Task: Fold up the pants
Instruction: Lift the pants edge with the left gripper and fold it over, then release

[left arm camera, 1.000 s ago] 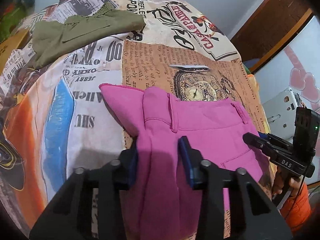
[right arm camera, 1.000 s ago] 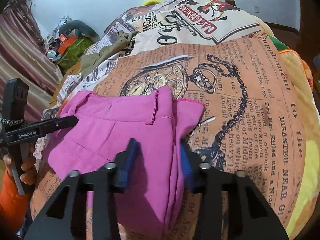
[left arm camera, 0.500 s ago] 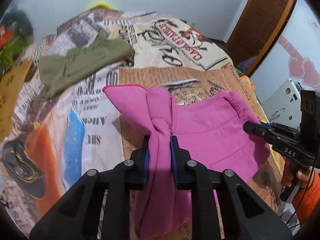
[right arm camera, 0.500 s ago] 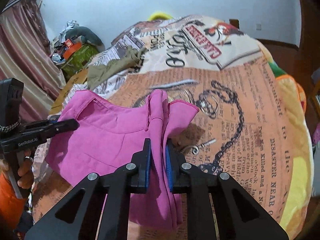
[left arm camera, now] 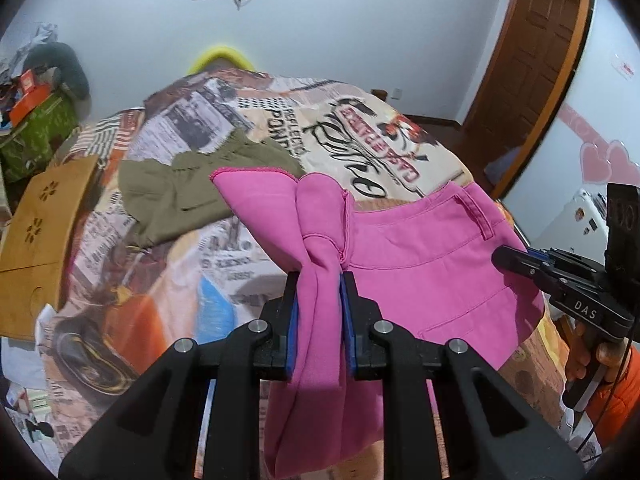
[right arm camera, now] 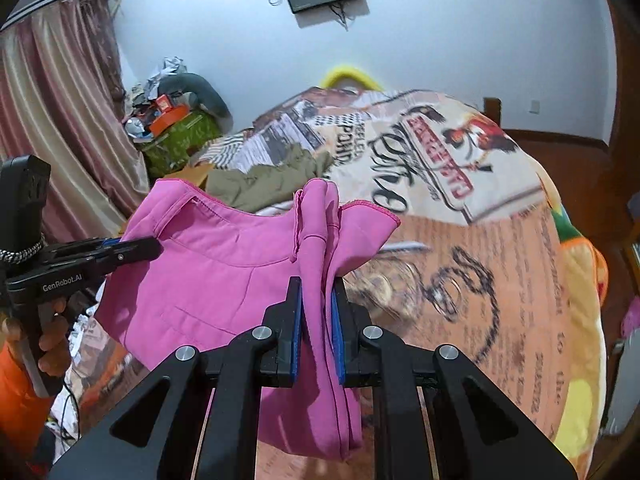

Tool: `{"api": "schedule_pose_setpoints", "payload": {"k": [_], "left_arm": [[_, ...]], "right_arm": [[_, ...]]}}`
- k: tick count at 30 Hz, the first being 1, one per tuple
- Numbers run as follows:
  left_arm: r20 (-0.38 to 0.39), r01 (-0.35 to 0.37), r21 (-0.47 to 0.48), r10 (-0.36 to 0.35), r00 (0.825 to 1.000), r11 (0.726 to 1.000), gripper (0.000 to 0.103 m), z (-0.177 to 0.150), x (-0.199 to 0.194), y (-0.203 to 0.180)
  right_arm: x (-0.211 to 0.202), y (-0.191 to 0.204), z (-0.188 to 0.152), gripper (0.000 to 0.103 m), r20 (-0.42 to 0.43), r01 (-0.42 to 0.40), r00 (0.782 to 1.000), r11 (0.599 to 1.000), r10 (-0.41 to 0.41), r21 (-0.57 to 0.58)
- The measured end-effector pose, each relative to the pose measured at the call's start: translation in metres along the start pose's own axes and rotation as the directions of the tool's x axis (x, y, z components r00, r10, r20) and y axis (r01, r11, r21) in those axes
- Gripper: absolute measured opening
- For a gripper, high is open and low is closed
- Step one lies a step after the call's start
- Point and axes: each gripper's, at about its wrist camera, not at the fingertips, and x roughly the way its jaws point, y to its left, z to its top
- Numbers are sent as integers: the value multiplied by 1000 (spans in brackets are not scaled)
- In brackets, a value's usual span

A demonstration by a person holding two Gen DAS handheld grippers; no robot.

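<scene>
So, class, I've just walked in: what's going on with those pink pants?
A person holds a gripper in each hand. The left gripper and right gripper are each shut on a bunched end of the pink pants, lifting them above the printed bedspread. Olive pants lie beyond, untouched.

The left hand-held gripper [left arm camera: 319, 296] has its blue-padded fingers [left arm camera: 291, 332] pinched tight on bunched pink pants [left arm camera: 420, 276], raised above the bed. The right hand-held gripper [right arm camera: 317, 300] is clamped likewise, level beside it, each grasped by a bare hand [right arm camera: 50, 334] in an orange sleeve.
</scene>
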Motion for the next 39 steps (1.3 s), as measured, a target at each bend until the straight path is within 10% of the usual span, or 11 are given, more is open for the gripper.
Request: {"api": "schedule_pose_setpoints", "payload": {"k": [39], "left_arm": [[24,-268,-80,270,963,960,18,115,151,183]], "right_arm": [[227,54,147,11,-17,-28,999,995,27,-98]]}}
